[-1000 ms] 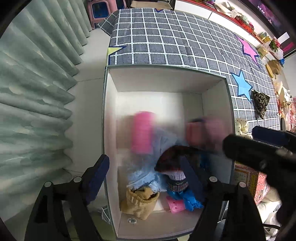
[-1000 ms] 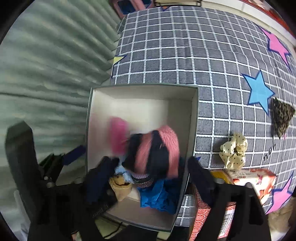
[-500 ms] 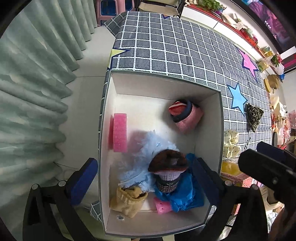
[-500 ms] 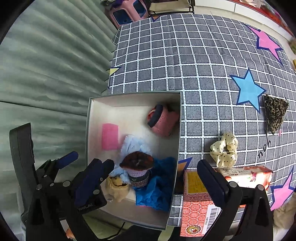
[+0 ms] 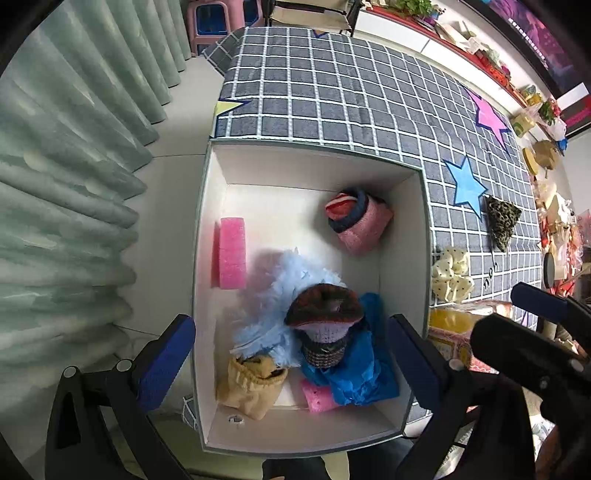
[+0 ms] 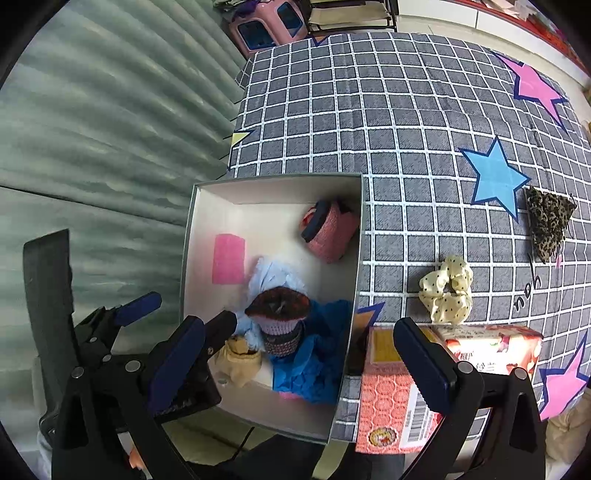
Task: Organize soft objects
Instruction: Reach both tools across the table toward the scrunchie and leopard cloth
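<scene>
A white box point(image 5: 295, 166) point(image 6: 273, 190) holds soft things: a pink and navy fuzzy roll point(image 5: 358, 221) point(image 6: 330, 230) at its far right, a pink sponge point(image 5: 232, 257) point(image 6: 228, 258), pale blue fluff point(image 5: 273, 295), a dark knitted hat point(image 5: 325, 325) point(image 6: 279, 317), blue cloth point(image 5: 365, 369) and a tan sock point(image 5: 251, 380). My left gripper point(image 5: 290, 365) is open and empty above the box's near end. My right gripper point(image 6: 299, 360) is open and empty above the box's right wall. A cream dotted scrunchie point(image 6: 447, 290) point(image 5: 452, 277) and a leopard cloth point(image 6: 546, 221) point(image 5: 500, 221) lie on the checked cloth.
The box stands at the left edge of a table with a grey checked cloth point(image 6: 406, 110) with stars. Pink cartons point(image 6: 402, 384) sit right of the box. Green curtains point(image 5: 74, 184) hang on the left. A pink stool point(image 6: 262, 29) stands beyond the table.
The pink and navy roll has left my right gripper and now rests in the box's far right corner. Both grippers have drawn back and higher, open.
</scene>
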{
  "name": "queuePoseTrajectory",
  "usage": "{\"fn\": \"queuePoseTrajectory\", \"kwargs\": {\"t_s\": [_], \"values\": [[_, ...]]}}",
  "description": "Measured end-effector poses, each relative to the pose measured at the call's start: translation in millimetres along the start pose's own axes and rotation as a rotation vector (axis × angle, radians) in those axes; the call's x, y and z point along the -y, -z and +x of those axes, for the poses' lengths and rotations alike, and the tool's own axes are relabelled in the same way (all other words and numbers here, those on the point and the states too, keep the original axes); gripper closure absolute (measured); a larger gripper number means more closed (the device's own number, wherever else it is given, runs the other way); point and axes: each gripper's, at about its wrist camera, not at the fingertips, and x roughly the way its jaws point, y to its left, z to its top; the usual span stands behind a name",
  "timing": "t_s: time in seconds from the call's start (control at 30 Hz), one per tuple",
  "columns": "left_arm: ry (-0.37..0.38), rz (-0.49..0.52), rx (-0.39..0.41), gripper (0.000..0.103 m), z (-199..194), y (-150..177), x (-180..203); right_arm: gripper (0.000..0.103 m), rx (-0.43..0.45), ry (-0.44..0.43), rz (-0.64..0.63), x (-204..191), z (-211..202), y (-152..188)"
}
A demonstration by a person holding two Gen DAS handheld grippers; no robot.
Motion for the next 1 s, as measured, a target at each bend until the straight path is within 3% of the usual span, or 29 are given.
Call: {"fn": "queuePoseTrajectory", "kwargs": {"t_s": [0.23,0.5,0.8,1.0], "values": [[-0.003,0.074,-0.003,0.0,-4,-3,30,0.0,0.032,0.004,0.064,27,-17,9],[0.013,0.214,-0.004,0.0,-7,-11,91,0.0,0.09,0.012,0.179,79,-46,20],[0.032,0.337,-0.036,0.0,-4,-17,152,0.0,0.129,0.031,0.371,168,-73,51],[0.036,0.405,-0.103,0.0,15,-30,196,0.0,0.092,0.032,0.524,230,-64,73]]}}
